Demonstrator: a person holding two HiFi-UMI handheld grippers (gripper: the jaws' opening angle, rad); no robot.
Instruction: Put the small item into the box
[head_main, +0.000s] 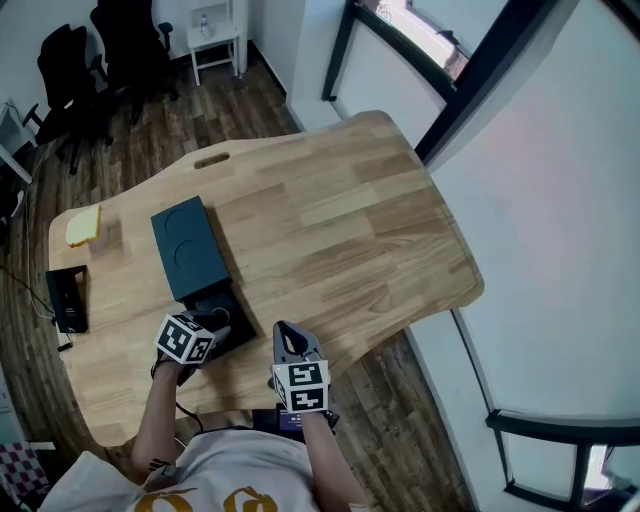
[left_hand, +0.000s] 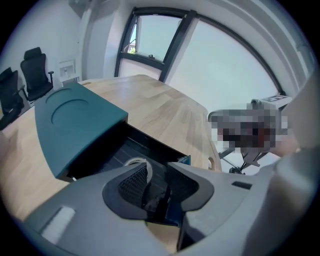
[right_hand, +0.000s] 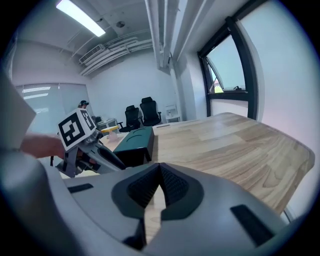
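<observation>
Both tools low at the near edge of a pale wooden bench (head_main: 350, 220), viewed from above. Of the 2, left tool (left_hand: 157, 166) poised over the open near end of a box (left_hand: 157, 146), jaws spread wide, pads pressing on nothing. Small white ring (left_hand: 135, 160) lying inside the box on its dark floor, just beyond the tip of that tool's left jaw, clear of both pads. Teal lid (left_hand: 75, 117) with a shallow round dent, covering the far part of the box, dark inside exposed only at the near end.

Just right of the box, right tool (right_hand: 160, 167) close to the bench's front edge, pointing across the wood, jaws closed tip to tip, nothing between them.

At the bench's far left corner, a yellow block (head_main: 82, 226). Nearer along that same edge, a black device (head_main: 67, 298) with a cable trailing off it. Beyond the bench, dark floorboards, black office chairs (head_main: 75, 60) and a small white side table (head_main: 215, 40). Along the right side, tall windows (head_main: 470, 70) in dark frames.
</observation>
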